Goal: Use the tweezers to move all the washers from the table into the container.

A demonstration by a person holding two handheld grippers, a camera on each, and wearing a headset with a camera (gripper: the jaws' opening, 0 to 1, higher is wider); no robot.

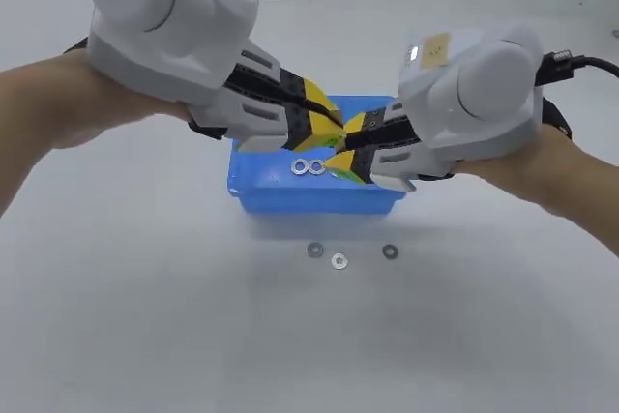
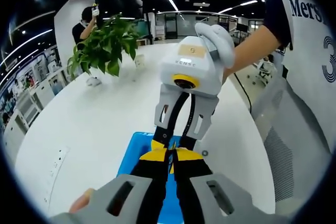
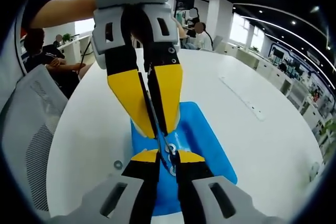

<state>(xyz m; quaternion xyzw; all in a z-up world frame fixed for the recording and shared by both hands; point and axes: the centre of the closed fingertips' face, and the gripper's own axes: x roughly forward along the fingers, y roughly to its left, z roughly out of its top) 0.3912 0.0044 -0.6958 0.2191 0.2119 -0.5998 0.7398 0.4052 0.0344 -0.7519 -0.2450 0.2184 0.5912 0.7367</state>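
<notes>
gripper views opposed, close, sharing container (image 3: pixel 210 150)

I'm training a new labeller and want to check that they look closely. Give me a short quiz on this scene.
1. How many washers lie on the table, outside the container?
2. True or false: the container is red.
3. The left gripper and right gripper meet tip to tip, with the tweezers between them. Above what do they meet? A the container; B bare table; C a plate.
Key: 1 three; 2 false, it is blue; 3 A.
</notes>
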